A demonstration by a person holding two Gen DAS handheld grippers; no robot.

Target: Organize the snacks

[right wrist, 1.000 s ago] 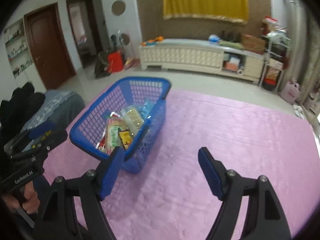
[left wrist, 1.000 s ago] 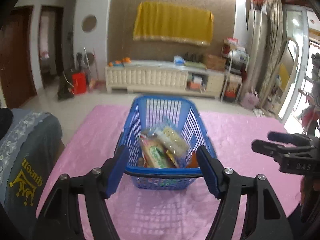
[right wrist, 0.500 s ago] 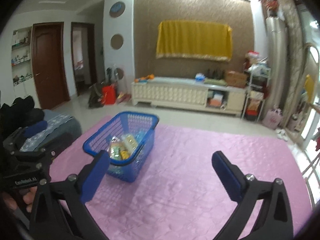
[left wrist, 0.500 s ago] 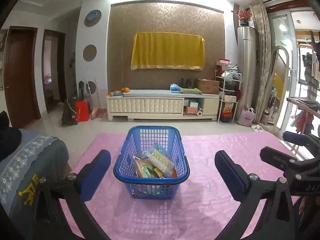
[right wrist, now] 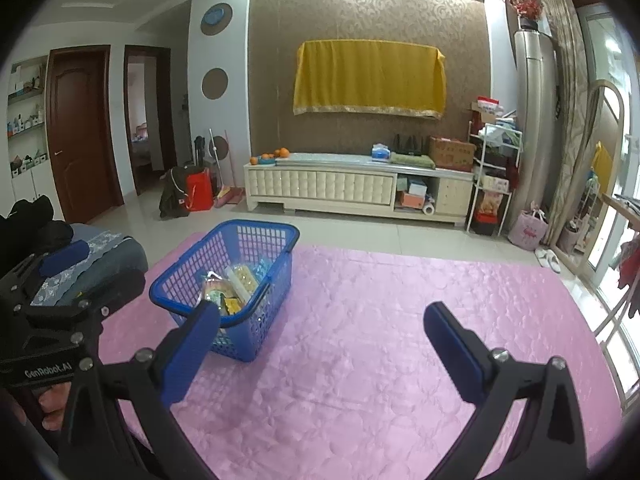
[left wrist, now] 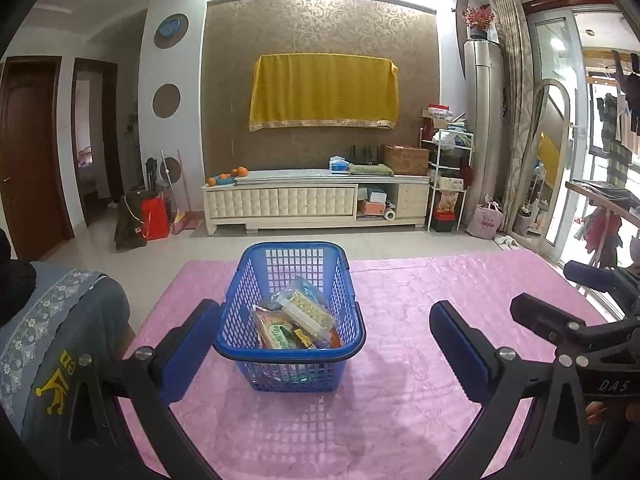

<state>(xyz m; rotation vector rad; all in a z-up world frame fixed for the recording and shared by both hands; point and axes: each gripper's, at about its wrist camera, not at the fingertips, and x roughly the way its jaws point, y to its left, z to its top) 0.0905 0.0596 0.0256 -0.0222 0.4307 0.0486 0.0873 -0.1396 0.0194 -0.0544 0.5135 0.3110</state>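
While both claws hang over the pink cloth (left wrist: 400, 420), nothing sits between their blue tips. On the left side, a grey cover (left wrist: 52, 340) with yellow letters lies by the cloth's edge. Next comes the left gripper (left wrist: 324, 344), and its jaws have just been opening; now they stand wide apart, with nothing touching the pads. The blue basket (left wrist: 256, 308) stands upright on the cloth, ahead of this claw and nearer its left tip. Snack packs (left wrist: 298, 320) lie inside the basket, some green, some clear with yellow biscuits. Further right, the right gripper (right wrist: 322, 340) also has jaws that have just been opening, and they are wide apart over bare cloth. In its view, the basket sits beyond its left tip.
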